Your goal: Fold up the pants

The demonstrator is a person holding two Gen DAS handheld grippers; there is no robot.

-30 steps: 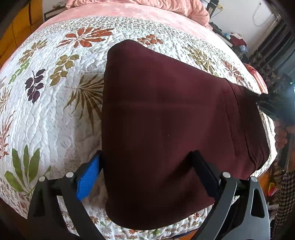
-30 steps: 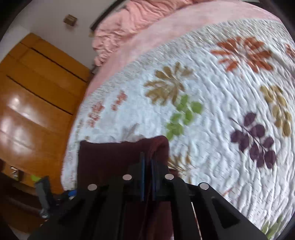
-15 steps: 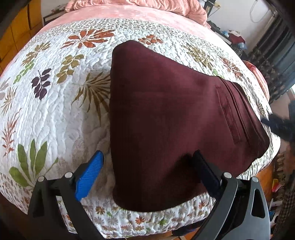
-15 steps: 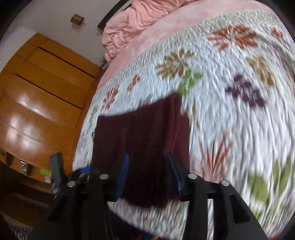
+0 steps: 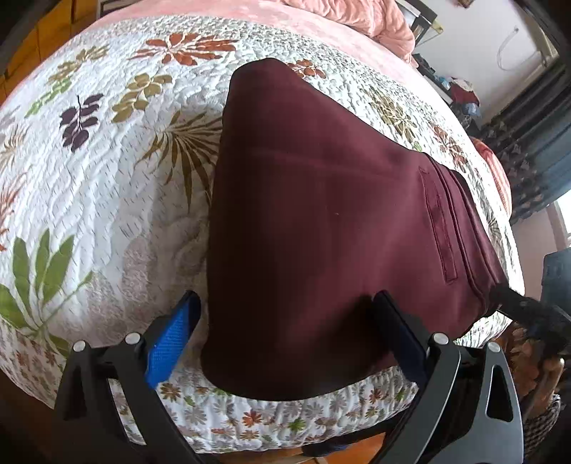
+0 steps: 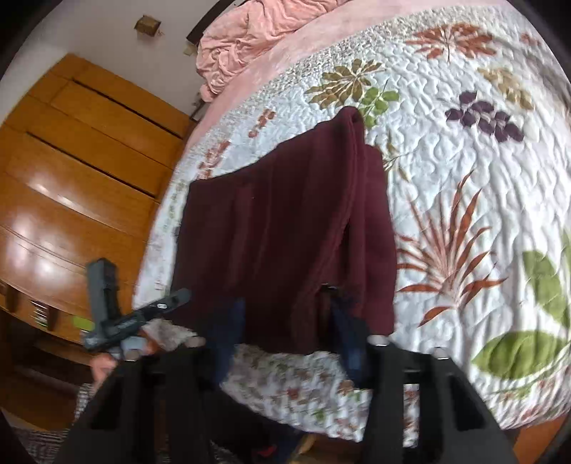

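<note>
Left gripper (image 5: 285, 314): jaws apart, as before. Right gripper (image 6: 285, 317): jaws apart, clamped on the maroon pants (image 5: 332, 221) 1 s ago, now released. Pants: folded, flat at floral quilt (image 5: 107, 185) edge. Pink blanket (image 6: 249, 39) beyond.

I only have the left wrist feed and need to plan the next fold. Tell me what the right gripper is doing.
Observer: The right gripper is open, its fingers straddling the near edge of the pants without pinching them.
Operator: Describe the far end of the pants on that side.
Observer: The right wrist view shows stacked layers there, with a rolled edge peaking toward the pink blanket.
Operator: Report what is beside the bed.
Observer: A wooden wardrobe stands left of the quilt, behind your left gripper.
</note>
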